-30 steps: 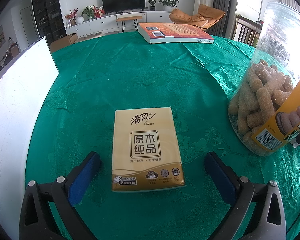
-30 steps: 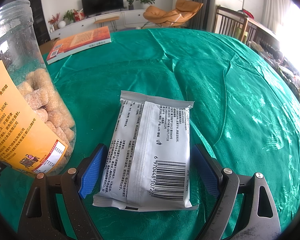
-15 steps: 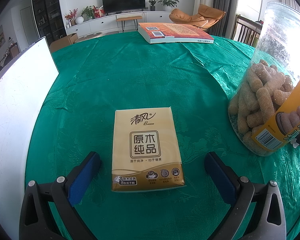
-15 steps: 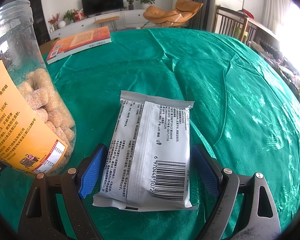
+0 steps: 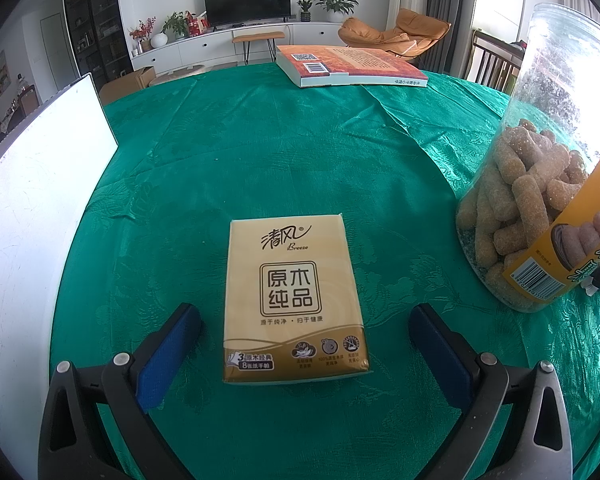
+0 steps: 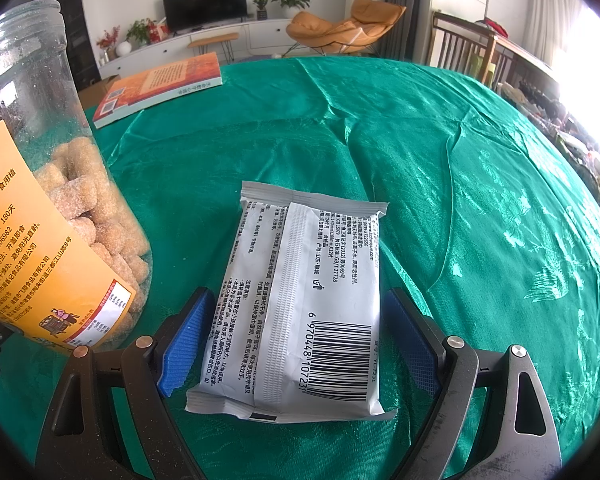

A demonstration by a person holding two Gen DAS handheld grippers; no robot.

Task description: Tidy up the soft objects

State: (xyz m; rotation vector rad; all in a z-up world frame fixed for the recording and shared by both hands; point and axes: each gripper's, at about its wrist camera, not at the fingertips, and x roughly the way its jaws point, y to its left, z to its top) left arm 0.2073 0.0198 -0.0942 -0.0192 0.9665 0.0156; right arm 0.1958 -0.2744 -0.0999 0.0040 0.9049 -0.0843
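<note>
Your left claw stands released astride the near end of the tissue pack, whose long axis runs straight away from you on the desk. Your right claw likewise gapes around the wipes packet, nearly touching it. The snack jar stands just left of that claw, the book well beyond.

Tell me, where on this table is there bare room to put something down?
Bare green tablecloth lies between the yellow tissue pack and the orange book, and right of the white wipes packet. It is crowded by the clear snack jar.
</note>
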